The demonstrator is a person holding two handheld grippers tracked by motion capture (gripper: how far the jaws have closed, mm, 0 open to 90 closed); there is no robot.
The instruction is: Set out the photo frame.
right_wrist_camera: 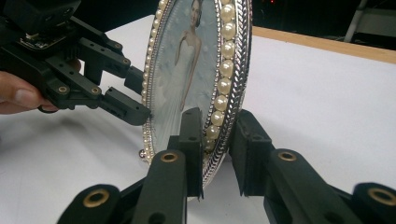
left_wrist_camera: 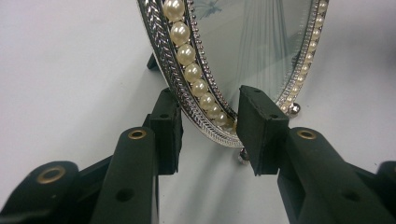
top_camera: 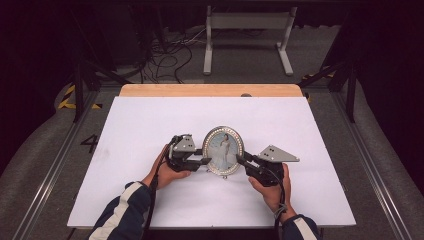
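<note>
Nearest the high view's camera, at the bottom of the frame, two sleeved forearms come in, each hand holding a gripper. The left gripper [top_camera: 206, 161] sits just left of centre, the right gripper [top_camera: 241, 161] just right of it, with the frame [top_camera: 223, 150] standing upright between them on the white table [top_camera: 150, 120], at lower centre.

In the left gripper view the jaws straddle the frame's [left_wrist_camera: 205, 88] pearl-trimmed edge; the left pad is at the rim, the right pad at the glass, though a firm clamp cannot be told.

In the right gripper view the jaws are clenched on the frame's [right_wrist_camera: 219, 93] lower rim, one pad on each face. The left gripper [right_wrist_camera: 140, 100] shows at upper left, against the far rim.
</note>
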